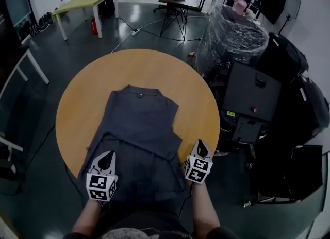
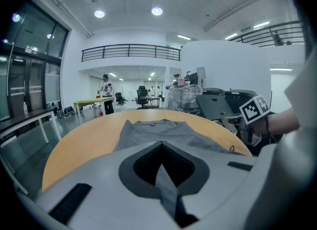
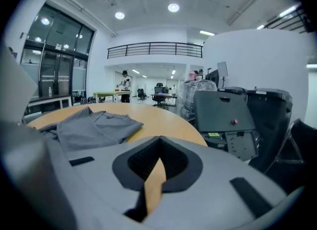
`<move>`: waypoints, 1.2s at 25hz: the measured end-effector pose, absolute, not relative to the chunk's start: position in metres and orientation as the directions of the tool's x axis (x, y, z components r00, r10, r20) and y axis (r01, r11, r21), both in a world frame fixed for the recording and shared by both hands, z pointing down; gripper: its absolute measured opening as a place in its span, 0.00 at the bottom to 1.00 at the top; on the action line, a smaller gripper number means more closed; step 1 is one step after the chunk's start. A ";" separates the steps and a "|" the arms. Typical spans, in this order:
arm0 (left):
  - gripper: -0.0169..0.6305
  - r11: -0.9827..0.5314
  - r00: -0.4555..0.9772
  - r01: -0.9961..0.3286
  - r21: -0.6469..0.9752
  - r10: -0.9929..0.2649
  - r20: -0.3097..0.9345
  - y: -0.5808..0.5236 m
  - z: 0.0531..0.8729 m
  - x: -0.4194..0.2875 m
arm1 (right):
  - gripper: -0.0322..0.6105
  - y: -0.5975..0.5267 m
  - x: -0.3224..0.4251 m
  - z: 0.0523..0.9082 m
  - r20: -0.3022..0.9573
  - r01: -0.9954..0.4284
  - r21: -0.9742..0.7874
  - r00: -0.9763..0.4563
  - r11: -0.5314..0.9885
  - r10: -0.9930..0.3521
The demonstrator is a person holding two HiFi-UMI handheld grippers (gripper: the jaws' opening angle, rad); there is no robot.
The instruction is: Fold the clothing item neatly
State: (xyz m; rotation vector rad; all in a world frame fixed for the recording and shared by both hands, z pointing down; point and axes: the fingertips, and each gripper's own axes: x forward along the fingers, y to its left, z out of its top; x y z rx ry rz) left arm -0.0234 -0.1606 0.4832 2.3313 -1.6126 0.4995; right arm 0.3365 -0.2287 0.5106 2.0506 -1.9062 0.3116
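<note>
Grey shirt [image 1: 139,124] lies spread on the round table [image 1: 77,104], collar far. My left gripper [image 1: 108,154] is closed at its near-left hem, pinch unconfirmed. My right gripper [image 1: 200,143] is closed and empty, beside the near-right edge. Risk: lifting one corner alone drags it askew.

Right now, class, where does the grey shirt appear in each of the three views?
Head view: grey shirt in the centre, running down to the bottom.
Left gripper view: grey shirt at centre, straight ahead.
Right gripper view: grey shirt left of centre.
Shared landmark: the round wooden table.
</note>
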 end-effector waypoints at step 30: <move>0.04 -0.547 0.517 -0.837 -0.005 -0.795 0.316 0.140 0.524 -0.143 | 0.04 0.164 0.192 0.550 0.245 -0.988 -0.074 0.116 -0.138 -0.962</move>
